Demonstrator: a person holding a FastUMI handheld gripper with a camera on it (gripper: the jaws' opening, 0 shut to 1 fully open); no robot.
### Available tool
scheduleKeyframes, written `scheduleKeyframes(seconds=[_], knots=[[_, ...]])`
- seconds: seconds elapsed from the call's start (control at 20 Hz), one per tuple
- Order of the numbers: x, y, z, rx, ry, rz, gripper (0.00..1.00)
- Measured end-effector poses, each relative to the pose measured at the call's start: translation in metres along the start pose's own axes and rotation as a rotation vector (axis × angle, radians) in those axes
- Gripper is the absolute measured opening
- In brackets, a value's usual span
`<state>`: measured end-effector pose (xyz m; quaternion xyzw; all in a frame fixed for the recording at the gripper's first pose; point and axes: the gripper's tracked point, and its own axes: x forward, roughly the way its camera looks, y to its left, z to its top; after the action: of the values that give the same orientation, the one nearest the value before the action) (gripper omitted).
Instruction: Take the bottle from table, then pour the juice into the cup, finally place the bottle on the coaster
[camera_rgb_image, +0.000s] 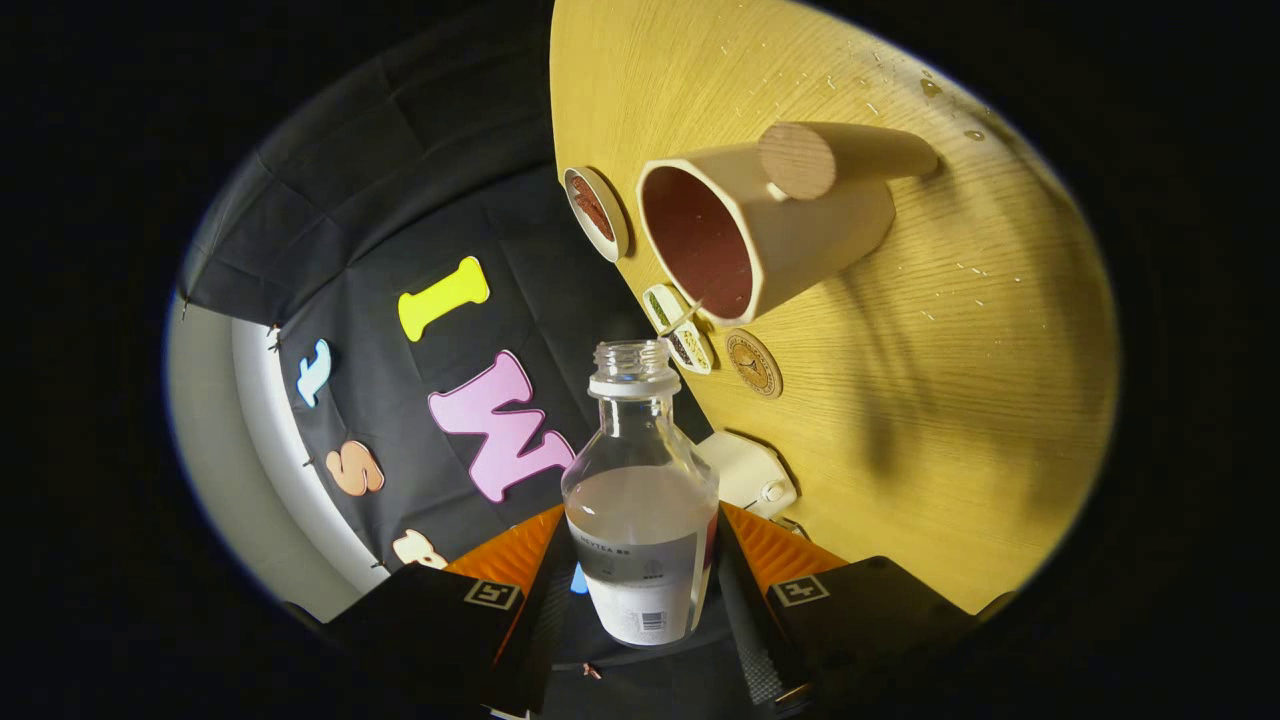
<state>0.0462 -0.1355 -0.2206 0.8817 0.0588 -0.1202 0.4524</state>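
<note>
My gripper is shut on a clear, uncapped bottle with a white label, holding it by the lower body between both fingers. The whole view is rolled sideways, so the bottle is tipped, and the pale liquid fills about half of it. Its open neck points at the cream cup with a round wooden handle, which stands on the wooden table just beyond the bottle. The cup's inside looks dark red. A thin thread of liquid shows at the cup's rim. A round brown coaster lies between the cup and the bottle.
A white-rimmed round coaster lies at the table's edge beyond the cup. A patterned square coaster lies by the cup's rim. A small white device sits next to the bottle's shoulder. Droplets dot the table past the cup.
</note>
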Motion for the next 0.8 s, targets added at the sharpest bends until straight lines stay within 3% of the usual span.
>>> scheduleKeyframes(seconds=[0.8], knots=[[0.012,0.007,0.012,0.051,-0.042,0.008,0.75]])
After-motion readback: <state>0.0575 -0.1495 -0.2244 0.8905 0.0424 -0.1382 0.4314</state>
